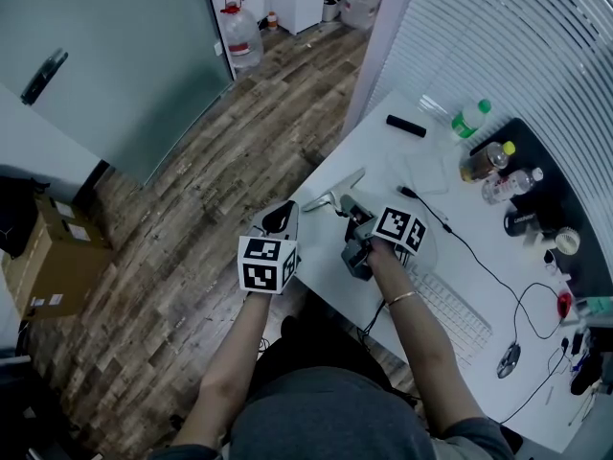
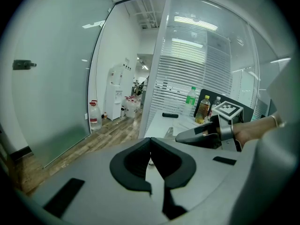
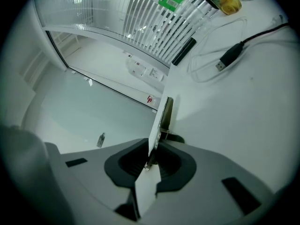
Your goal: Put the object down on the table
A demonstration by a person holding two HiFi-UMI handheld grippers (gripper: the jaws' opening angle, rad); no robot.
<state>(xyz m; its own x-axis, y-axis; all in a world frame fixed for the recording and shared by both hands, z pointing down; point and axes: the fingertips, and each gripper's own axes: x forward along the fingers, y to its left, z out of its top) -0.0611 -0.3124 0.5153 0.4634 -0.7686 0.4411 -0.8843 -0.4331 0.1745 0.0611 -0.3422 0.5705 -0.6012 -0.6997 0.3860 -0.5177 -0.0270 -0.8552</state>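
A thin, flat silver metal piece [image 1: 337, 190] with a dark part on one side reaches out from my right gripper [image 1: 351, 211] over the near-left corner of the white table [image 1: 383, 151]. In the right gripper view the piece [image 3: 161, 118] stands edge-on between the jaws. My right gripper [image 3: 149, 162] is shut on its near end, low over the tabletop. My left gripper [image 1: 280, 220] hangs just left of the table edge, over the wooden floor. In its own view the left gripper [image 2: 150, 162] is shut with nothing in it, and the right gripper [image 2: 183, 137] shows ahead of it.
Three bottles [image 1: 484, 161] stand at the table's far side by a black panel. A black bar [image 1: 406, 126], a white keyboard [image 1: 450, 310], a mouse [image 1: 509, 358] and a USB cable [image 3: 229, 56] lie on the table. A water jug [image 1: 241, 34] and cardboard box [image 1: 53, 257] are on the floor.
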